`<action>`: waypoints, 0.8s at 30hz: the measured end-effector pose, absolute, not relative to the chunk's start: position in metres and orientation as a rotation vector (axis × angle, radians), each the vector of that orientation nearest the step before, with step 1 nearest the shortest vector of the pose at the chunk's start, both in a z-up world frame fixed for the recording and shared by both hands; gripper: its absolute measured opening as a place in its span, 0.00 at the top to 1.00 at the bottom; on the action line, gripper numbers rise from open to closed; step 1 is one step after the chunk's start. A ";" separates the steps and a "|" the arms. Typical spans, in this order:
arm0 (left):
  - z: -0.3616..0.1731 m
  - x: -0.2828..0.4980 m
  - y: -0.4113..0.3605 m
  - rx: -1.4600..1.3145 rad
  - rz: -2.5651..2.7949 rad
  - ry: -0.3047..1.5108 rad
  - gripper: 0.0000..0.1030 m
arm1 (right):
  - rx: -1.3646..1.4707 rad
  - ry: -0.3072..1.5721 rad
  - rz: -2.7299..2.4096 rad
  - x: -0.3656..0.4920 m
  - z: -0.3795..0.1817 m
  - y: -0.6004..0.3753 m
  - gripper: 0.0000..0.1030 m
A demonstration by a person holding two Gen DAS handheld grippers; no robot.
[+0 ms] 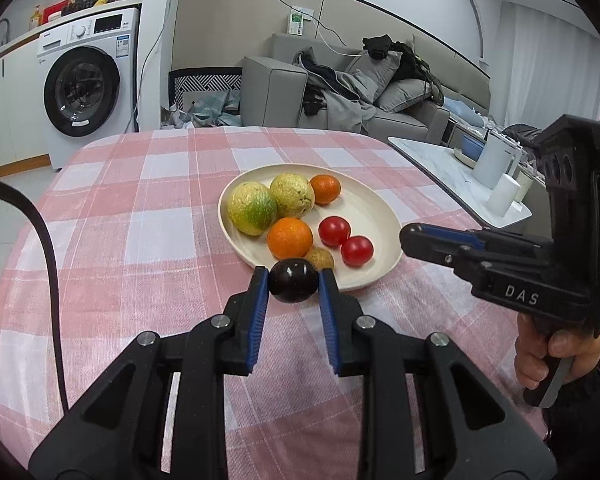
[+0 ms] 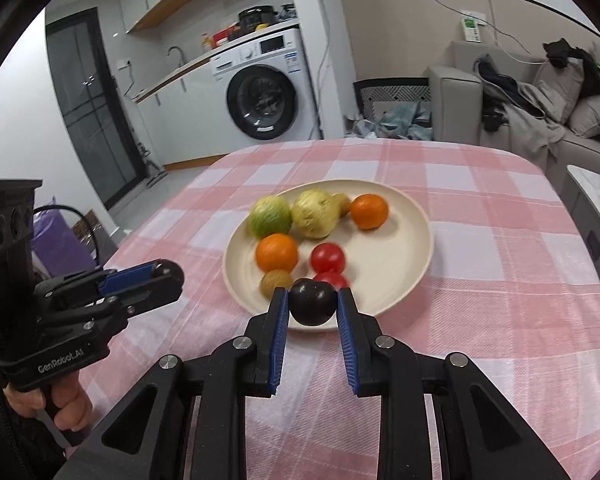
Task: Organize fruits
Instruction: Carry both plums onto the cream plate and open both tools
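Each gripper pinches a round dark plum [image 1: 292, 286]; no long axis.

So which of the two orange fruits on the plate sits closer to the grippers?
The larger round orange fruit at the cream plate's near side, beside the small brownish fruit. The smaller orange one lies at the far rim, behind the yellow-green fruits.

- Your left gripper [image 1: 293, 280] is matt black plastic with ribbed blue pads [image 1: 259, 312] and bright metal pivot pins.
- The dark plum [image 1: 293, 286] it clamps is smooth and glossy; so is the second plum [image 2: 313, 307] in your right gripper [image 2: 313, 308].
- The plate [image 1: 376, 216] looks matt cream.
- The tablecloth [image 1: 139, 240] is woven pink-and-white cloth.
- The tomatoes [image 1: 334, 231] shine; the yellow-green fruits [image 1: 251, 208] look rough and speckled.
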State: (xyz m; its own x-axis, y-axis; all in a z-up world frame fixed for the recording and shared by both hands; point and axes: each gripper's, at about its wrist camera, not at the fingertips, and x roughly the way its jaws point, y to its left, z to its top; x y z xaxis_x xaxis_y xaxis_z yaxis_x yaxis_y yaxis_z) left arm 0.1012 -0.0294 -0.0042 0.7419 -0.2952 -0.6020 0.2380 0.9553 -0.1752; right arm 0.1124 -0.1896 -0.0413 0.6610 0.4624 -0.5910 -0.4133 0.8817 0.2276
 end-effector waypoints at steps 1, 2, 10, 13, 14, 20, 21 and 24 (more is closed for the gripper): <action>-0.003 0.104 -0.030 -0.087 -0.289 0.674 0.78 | 0.087 0.685 0.482 0.115 -0.039 -0.192 0.75; -0.003 0.107 -0.031 -0.089 -0.288 0.675 0.78 | 0.096 0.682 0.470 0.118 -0.038 -0.194 0.75; -0.006 0.133 -0.035 -0.098 -0.259 0.686 0.78 | 0.129 0.666 0.444 0.132 -0.032 -0.204 0.75; -0.011 0.143 -0.038 -0.090 -0.245 0.692 0.78 | 0.144 0.667 0.441 0.139 -0.035 -0.207 0.75; -0.013 0.146 -0.039 -0.080 -0.237 0.692 0.78 | 0.150 0.668 0.438 0.141 -0.037 -0.208 0.75; -0.026 0.159 -0.045 -0.041 -0.205 0.708 0.78 | 0.174 0.697 0.430 0.150 -0.053 -0.210 0.75; -0.028 0.161 -0.046 -0.035 -0.203 0.710 0.78 | 0.173 0.698 0.431 0.150 -0.054 -0.209 0.75; -0.030 0.165 -0.046 -0.035 -0.201 0.716 0.78 | 0.165 0.693 0.427 0.151 -0.055 -0.208 0.75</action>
State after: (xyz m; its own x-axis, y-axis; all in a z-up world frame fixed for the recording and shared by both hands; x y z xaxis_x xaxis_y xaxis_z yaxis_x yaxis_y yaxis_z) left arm 0.1649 -0.0461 -0.0302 0.7359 -0.1954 -0.6482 0.1712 0.9800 -0.1010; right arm 0.1507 -0.2076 -0.0554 0.6872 0.4340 -0.5825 -0.3259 0.9009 0.2867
